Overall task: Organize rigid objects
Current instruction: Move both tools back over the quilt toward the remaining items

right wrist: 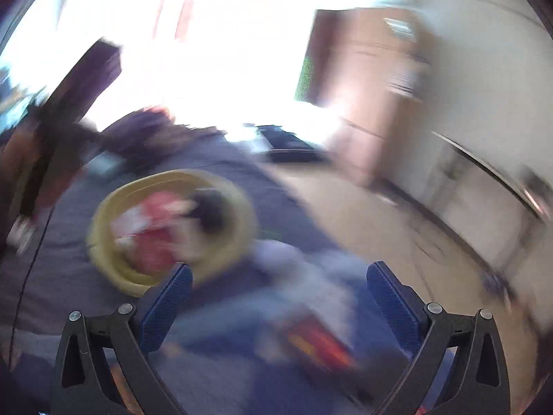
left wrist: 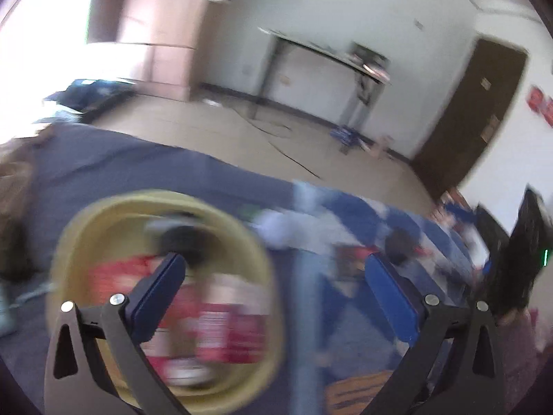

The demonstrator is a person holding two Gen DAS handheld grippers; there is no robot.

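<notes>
Both views are motion-blurred. A yellow basin (left wrist: pixel 266 259) sits on a grey-blue cloth and holds red-and-white packets (left wrist: pixel 221 314) and a dark object (left wrist: pixel 183 235). My left gripper (left wrist: pixel 276 263) hangs above the basin's right side, jaws wide apart, nothing between them. In the right wrist view the same basin (right wrist: pixel 103 218) lies ahead to the left with its red packets (right wrist: pixel 155 238). My right gripper (right wrist: pixel 278 271) is open and empty over a blue-and-white cloth, and a red-orange packet (right wrist: pixel 318 342) lies under it.
Blurred white and blue items (left wrist: pixel 293 224) and a dark round thing (left wrist: pixel 401 242) lie right of the basin. A black device (left wrist: pixel 518 252) stands at the far right. Beyond the cloth's edge is tiled floor (left wrist: pixel 242 138), a wall table (left wrist: pixel 328 52) and a brown door (left wrist: pixel 477 110).
</notes>
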